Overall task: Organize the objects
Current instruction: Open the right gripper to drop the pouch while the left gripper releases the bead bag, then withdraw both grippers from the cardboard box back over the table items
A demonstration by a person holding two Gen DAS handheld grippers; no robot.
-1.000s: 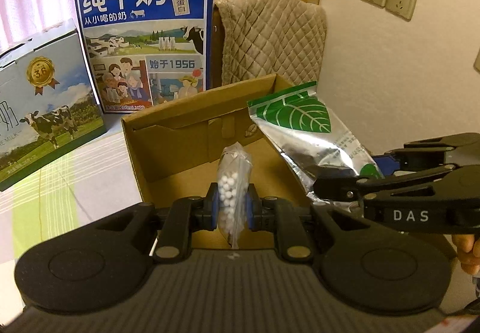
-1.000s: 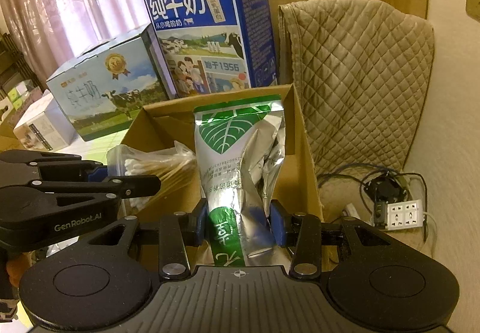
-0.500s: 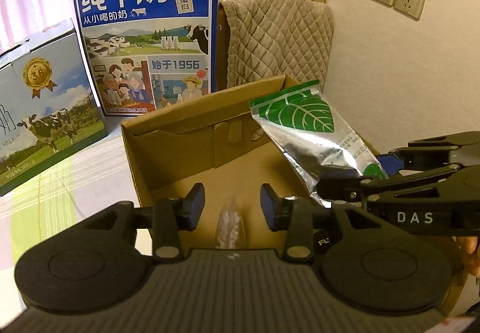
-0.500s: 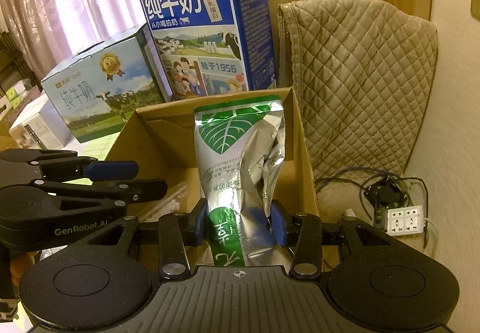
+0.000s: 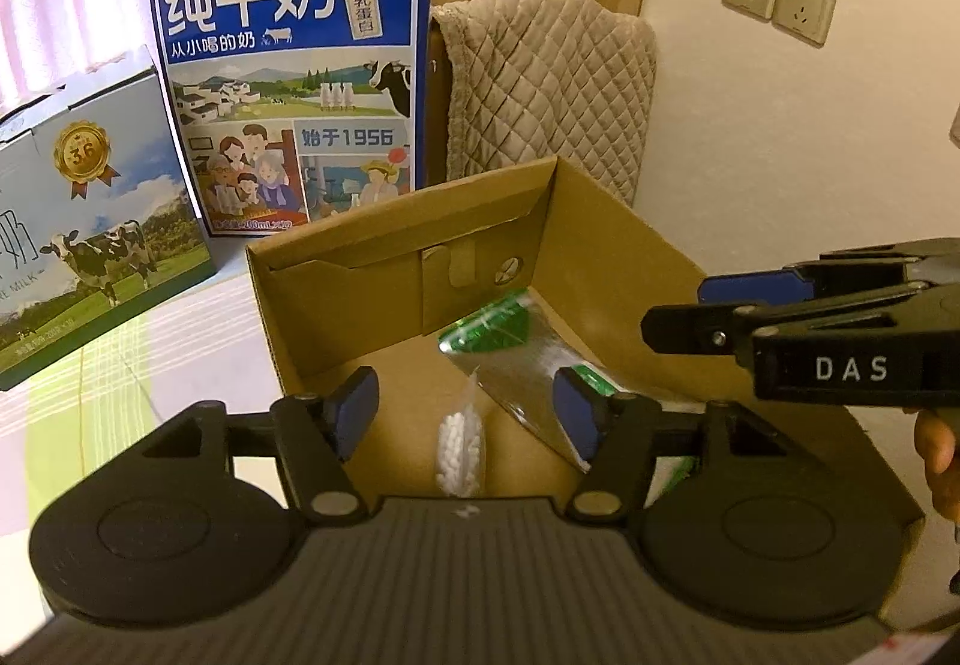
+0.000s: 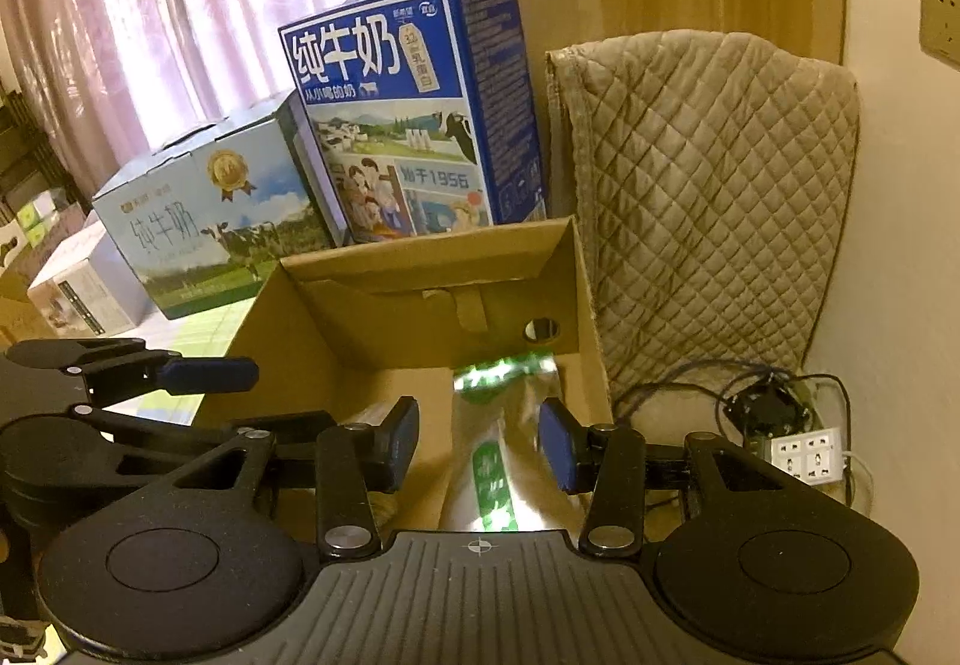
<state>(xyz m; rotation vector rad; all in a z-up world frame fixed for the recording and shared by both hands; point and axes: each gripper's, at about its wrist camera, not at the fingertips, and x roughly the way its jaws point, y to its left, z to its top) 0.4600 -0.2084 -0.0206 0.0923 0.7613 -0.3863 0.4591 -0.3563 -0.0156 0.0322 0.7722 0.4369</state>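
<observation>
Both tongs, left [image 5: 465, 413] and right [image 6: 477, 446], are spread and released so the bead bag [image 5: 459, 449] and foil pouch [image 6: 495, 461] below them are left in the box [image 5: 606, 221].

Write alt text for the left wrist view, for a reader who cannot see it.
The open left gripper hovers over an open cardboard box holding a small clear bag of white beads and a silver-and-green foil pouch. The open right gripper reaches in from the right. Two milk cartons stand behind the box, beside a quilted beige cover.

blue milk carton [image 5: 294, 83] "纯牛奶", right claw [image 5: 672, 314] "DAS"
</observation>
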